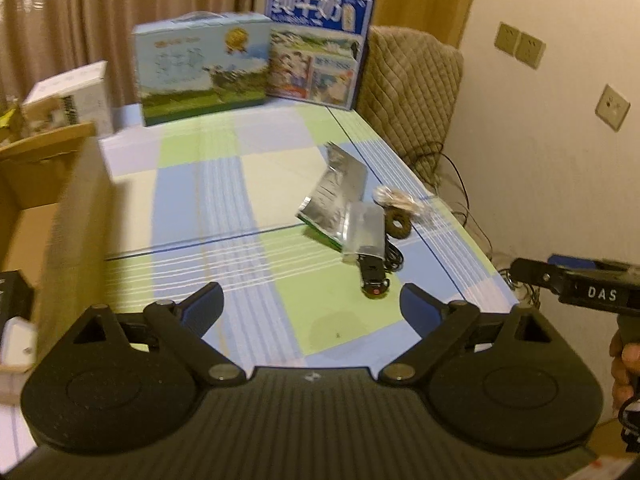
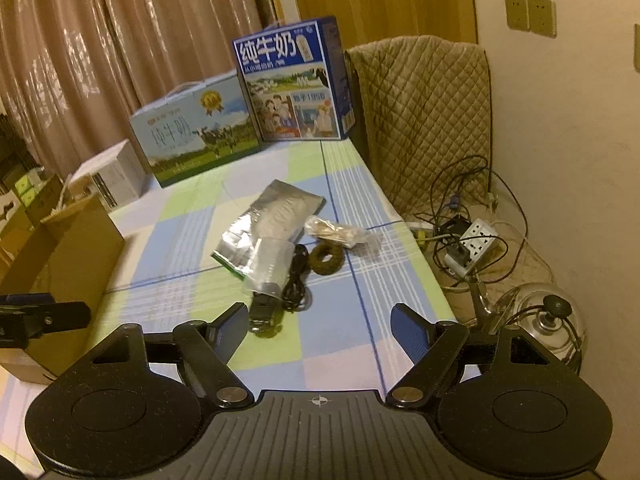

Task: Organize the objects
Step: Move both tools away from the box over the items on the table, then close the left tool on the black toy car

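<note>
A small pile lies on the checked tablecloth [image 2: 192, 240]: a silver foil pouch [image 2: 272, 220], a clear plastic bag [image 2: 268, 266], a black device with a red button [image 1: 374, 280], a coiled black cable [image 2: 296, 288], a dark ring [image 2: 327, 258] and a clear packet of light sticks [image 2: 340, 234]. My left gripper [image 1: 312, 304] is open and empty, above the table, near side of the pile. My right gripper [image 2: 316, 320] is open and empty, just short of the black device [image 2: 262, 316]. The right gripper shows at the right edge of the left wrist view [image 1: 580, 288].
An open cardboard box [image 2: 72, 248] stands at the table's left. Two milk cartons [image 2: 200, 128] [image 2: 292, 80] and a white box [image 2: 112, 176] stand at the back. A quilted chair [image 2: 424, 120], a power strip with cables [image 2: 476, 240] and a glass kettle [image 2: 548, 312] are right of the table.
</note>
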The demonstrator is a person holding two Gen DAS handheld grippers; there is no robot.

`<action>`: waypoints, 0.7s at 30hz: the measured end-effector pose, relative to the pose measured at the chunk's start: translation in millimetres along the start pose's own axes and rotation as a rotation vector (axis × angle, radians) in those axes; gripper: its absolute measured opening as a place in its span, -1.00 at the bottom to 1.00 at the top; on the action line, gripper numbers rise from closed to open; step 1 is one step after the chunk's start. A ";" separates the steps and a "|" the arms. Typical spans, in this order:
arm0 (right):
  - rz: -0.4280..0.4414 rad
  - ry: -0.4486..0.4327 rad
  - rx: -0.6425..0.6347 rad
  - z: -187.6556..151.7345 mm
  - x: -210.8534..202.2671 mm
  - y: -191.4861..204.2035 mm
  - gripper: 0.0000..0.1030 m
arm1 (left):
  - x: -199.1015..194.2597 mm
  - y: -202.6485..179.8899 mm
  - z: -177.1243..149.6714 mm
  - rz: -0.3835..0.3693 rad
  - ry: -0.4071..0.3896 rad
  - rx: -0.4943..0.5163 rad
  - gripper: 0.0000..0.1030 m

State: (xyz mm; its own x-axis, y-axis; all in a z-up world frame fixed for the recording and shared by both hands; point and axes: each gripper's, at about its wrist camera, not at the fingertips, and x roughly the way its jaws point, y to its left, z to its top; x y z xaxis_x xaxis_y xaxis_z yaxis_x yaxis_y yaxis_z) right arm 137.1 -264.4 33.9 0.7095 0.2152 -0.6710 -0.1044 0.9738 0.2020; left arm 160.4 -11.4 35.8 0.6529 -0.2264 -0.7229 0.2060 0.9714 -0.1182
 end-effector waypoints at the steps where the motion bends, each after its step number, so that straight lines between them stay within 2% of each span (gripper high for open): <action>1: -0.001 0.010 -0.006 0.8 6.8 -2.3 0.31 | 8.7 -3.0 0.0 -0.006 0.009 0.008 0.74; 4: 0.002 0.046 -0.022 3.1 28.6 -10.2 0.16 | 36.9 -12.5 0.0 -0.033 0.035 0.023 0.67; 6: -0.006 0.063 -0.032 4.0 42.0 -15.1 0.13 | 56.9 -18.9 0.3 -0.051 0.053 0.033 0.63; 9: -0.014 0.086 -0.028 2.7 59.0 -23.9 0.12 | 83.6 -27.8 -1.7 -0.075 0.074 0.036 0.41; 13: -0.020 0.112 -0.027 0.9 78.0 -34.0 0.12 | 114.3 -40.6 -4.1 -0.103 0.083 0.040 0.38; 15: -0.024 0.122 -0.030 0.6 85.4 -35.6 0.11 | 126.6 -45.7 -5.5 -0.112 0.081 0.046 0.26; 19: -0.024 0.136 -0.024 0.1 96.8 -40.6 0.11 | 149.8 -53.9 -8.0 -0.117 0.087 0.062 0.17; 21: -0.023 0.140 -0.017 -0.1 101.4 -43.6 0.11 | 159.4 -55.6 -9.0 -0.109 0.094 0.068 -0.04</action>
State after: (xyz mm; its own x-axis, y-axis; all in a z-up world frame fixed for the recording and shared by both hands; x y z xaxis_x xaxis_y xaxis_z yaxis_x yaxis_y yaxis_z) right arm 213.5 -285.0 -42.9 0.6079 0.1994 -0.7686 -0.1015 0.9795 0.1738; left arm 246.4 -100.9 -79.0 0.5535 -0.3190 -0.7693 0.3223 0.9338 -0.1552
